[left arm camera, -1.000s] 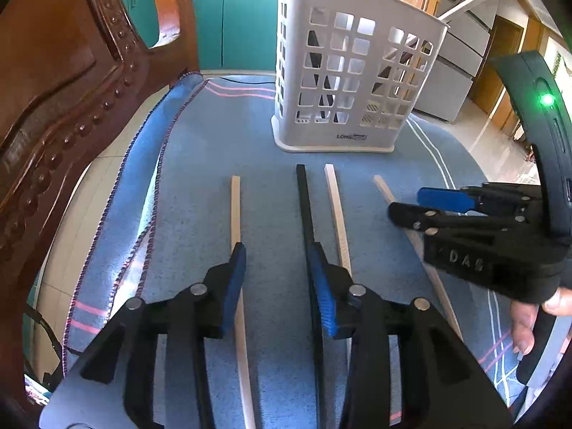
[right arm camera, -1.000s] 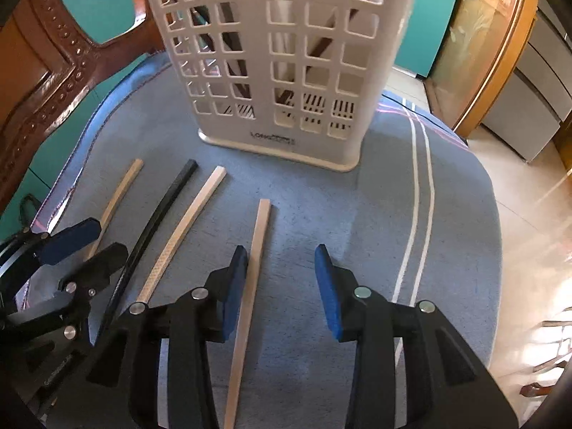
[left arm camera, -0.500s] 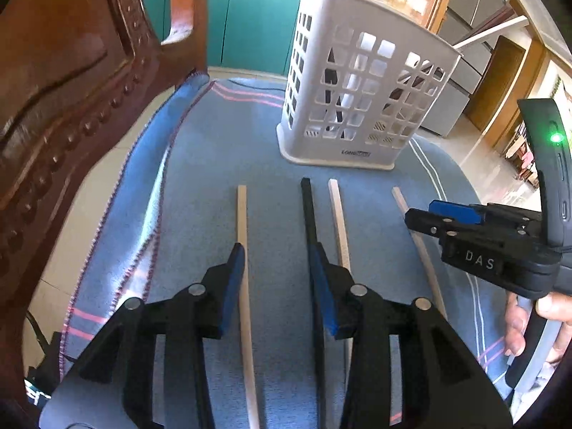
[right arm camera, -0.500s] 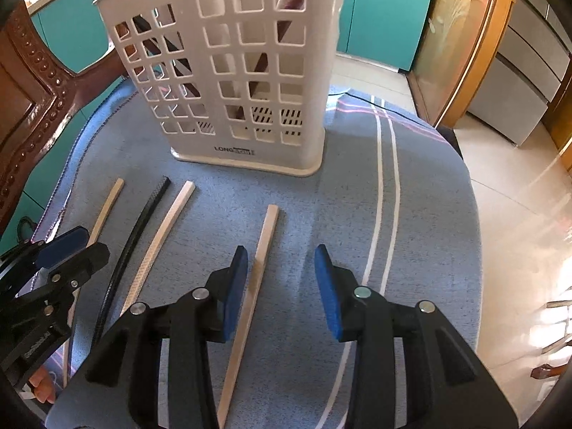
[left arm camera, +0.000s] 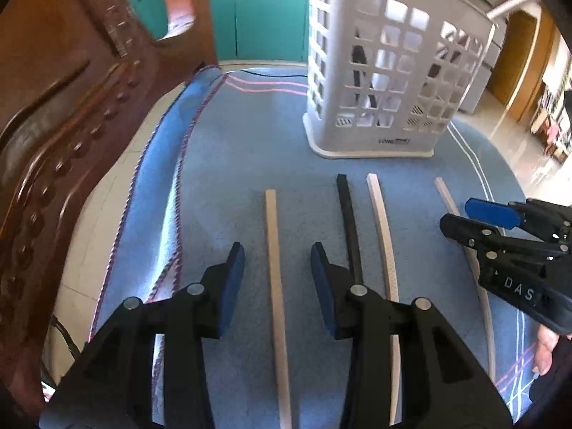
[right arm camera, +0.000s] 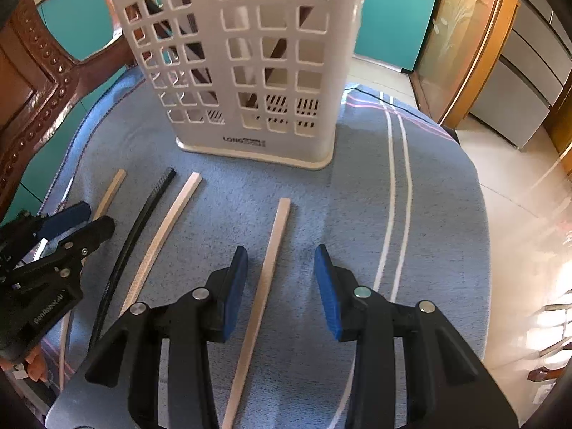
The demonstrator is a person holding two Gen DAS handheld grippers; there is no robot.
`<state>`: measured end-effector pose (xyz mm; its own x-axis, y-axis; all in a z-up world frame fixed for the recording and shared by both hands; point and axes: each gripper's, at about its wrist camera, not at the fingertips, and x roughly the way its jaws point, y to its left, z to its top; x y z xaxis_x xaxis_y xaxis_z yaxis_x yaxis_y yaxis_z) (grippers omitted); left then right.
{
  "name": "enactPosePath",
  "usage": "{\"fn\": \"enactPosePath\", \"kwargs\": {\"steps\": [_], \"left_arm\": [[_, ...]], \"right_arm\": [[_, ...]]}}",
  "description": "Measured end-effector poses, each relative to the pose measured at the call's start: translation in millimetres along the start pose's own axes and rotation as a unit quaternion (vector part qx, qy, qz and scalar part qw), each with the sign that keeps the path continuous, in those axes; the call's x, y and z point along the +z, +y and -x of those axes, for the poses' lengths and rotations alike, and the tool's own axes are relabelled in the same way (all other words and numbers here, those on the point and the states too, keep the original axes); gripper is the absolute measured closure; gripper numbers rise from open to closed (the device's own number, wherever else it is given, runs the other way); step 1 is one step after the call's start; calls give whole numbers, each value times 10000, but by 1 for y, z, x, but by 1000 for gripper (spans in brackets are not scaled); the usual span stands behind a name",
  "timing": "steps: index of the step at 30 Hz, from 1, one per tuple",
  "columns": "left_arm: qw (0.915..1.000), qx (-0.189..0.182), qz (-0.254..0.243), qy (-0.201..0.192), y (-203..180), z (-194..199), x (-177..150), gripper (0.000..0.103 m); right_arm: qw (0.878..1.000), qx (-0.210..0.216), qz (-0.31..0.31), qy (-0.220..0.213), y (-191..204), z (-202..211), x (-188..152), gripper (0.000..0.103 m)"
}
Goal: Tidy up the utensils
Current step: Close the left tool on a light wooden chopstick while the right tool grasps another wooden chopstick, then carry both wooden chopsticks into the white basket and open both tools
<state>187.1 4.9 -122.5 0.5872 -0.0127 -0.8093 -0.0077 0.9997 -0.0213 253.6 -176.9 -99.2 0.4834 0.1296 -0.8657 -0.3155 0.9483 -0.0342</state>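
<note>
Four chopsticks lie side by side on a blue cloth [left arm camera: 232,164] in front of a white perforated basket [left arm camera: 375,71]. My left gripper [left arm camera: 277,254] is open, and the leftmost pale chopstick [left arm camera: 271,221] runs between its jaws without touching them. To its right lie a black chopstick [left arm camera: 346,207] and a second pale chopstick [left arm camera: 379,207]. In the right wrist view my right gripper [right arm camera: 281,254] is open over the rightmost pale chopstick [right arm camera: 277,236], which lies loose between its jaws. Dark utensils [right arm camera: 275,50] stand inside the basket [right arm camera: 250,71].
A carved wooden chair [left arm camera: 71,107] rises along the cloth's left edge. Teal cabinets [left arm camera: 257,7] stand behind the basket. The cloth's right edge [right arm camera: 479,214] drops to a pale tiled floor. Each gripper shows in the other's view: right gripper [left arm camera: 459,214], left gripper [right arm camera: 94,218].
Both grippers have shifted a little sideways, so each chopstick now lies midway between the jaws instead of under the left finger. The jaw openings look the same.
</note>
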Motion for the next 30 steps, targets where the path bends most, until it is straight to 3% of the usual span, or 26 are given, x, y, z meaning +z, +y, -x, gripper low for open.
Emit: {"fn": "enactPosePath", "kwargs": {"steps": [3,5,7,8,13,18,24,28,30], "left_arm": [[10000,-61,-50,50,-3,-1,4,69],[9999,-79,-60,71,-3,-1,4,82],[9999,-131,-11,83,0,-2,6,93],[9998,-186,26,78,1,-3,7,96],[9993,-366,105,-48,6,-1,7,96],[9978,-508,137,-407,8,23,8,96],[9907,-808,101,-1094,9,72,14,96],[9841,-907,131,-1523,13,94,14,96],[9825,-931,210,-1597,18,92,17,96]], "right_arm": [[10000,36,86,-12,7,0,-1,66],[9998,195,86,-13,8,0,-1,74],[9995,305,64,-12,10,-1,-1,92],[9994,351,42,-22,10,-1,-1,93],[9964,795,-14,-294,8,13,4,97],[9827,1375,-134,-1235,-10,79,16,97],[9475,1797,-463,-2603,-42,178,29,97],[9053,1790,-585,-3808,-63,234,37,97],[8847,1563,-780,-4322,-65,251,39,97]]}}
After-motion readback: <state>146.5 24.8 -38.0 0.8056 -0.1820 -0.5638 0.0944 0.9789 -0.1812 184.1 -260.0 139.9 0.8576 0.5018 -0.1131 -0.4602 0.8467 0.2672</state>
